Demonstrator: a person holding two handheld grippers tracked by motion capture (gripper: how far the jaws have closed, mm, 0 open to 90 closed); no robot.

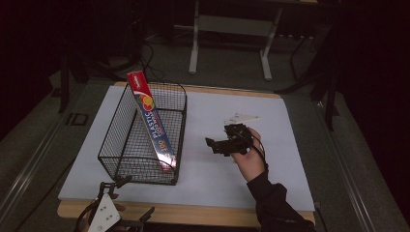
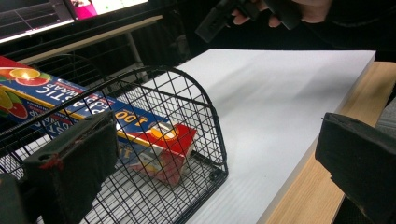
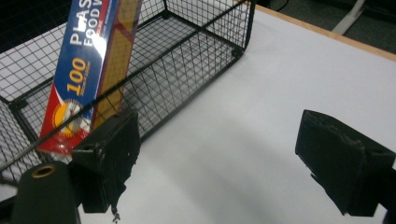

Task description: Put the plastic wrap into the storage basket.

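Box: the plastic wrap box (image 1: 151,121) stands tilted inside the wire basket (image 1: 126,161), its red foot in the corner at about 5 o'clock of the basket floor, its top leaning out over the far rim toward 11 o'clock.
Basket: sits on the white board (image 1: 217,164) at roughly 9 o'clock from the board's centre, near the front wooden edge.
Left gripper (image 1: 129,197): low at 7 o'clock of the table, just off the basket's near corner; jaws spread wide, holding nothing.
Right gripper (image 1: 216,144): over bare board at 3 o'clock of the basket, apart from it; jaws spread, nothing between them.
Step in hand (judged): the box appears placed and both tools are clear of it; what is left is likely a withdrawal or a tidy-up.
How to do it well: keep both sets of jaws spread and off the mesh; move away from the basket, not across its rim, since a knock on the protruding top could tip the leaning box out. If the box is to be seated flatter, pinch it across its narrow faces near mid-length and lower it along the basket's long side.
Hard to make out: whether the box top touches the far rim; the smaller print on the box; the pale flat object (image 1: 243,117) at 12 o'clock of the right gripper.
Cut off: the left forearm at the bottom edge of the high view.
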